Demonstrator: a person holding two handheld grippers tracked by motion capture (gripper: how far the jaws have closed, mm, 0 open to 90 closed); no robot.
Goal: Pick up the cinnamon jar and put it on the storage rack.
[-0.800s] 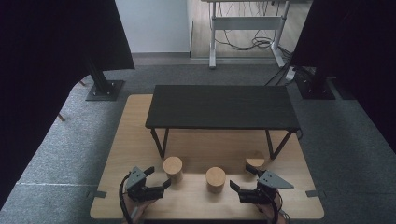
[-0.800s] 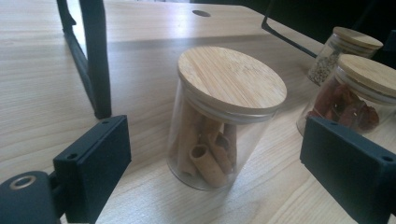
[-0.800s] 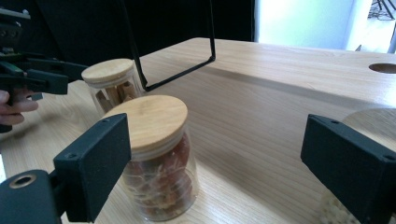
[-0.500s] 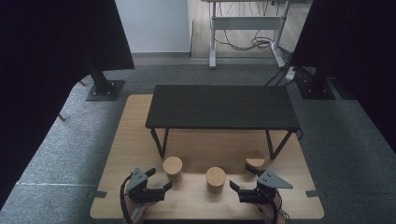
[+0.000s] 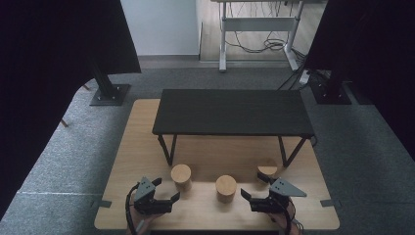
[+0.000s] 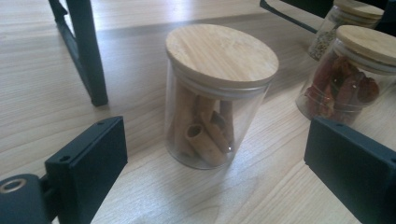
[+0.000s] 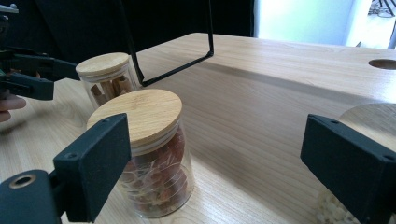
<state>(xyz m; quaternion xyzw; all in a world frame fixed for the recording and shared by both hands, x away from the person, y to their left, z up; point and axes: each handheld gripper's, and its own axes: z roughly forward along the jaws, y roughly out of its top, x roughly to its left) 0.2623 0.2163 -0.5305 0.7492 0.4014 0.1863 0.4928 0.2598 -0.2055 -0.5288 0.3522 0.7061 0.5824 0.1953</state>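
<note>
Three glass jars with bamboo lids stand in a row near the table's front. The cinnamon-stick jar (image 5: 181, 176) (image 6: 217, 93) (image 7: 105, 77) is on the left, and my left gripper (image 5: 166, 189) (image 6: 215, 186) is open just in front of it, a jaw on either side, not touching. The middle jar (image 5: 226, 188) (image 6: 348, 77) (image 7: 147, 149) holds dried red pieces. My right gripper (image 5: 252, 186) (image 7: 210, 163) is open, between that jar and the right jar (image 5: 267, 170) (image 7: 373, 126), which holds pale bits.
A low black metal-legged shelf (image 5: 232, 112) stands on the wooden table (image 5: 147, 147) behind the jars; its legs (image 6: 86, 51) come down close to them. The table's front edge lies just behind both grippers. Grey carpet surrounds the table.
My left gripper has drawn back slightly toward the table's front edge. The right gripper and the jars have stayed put.
</note>
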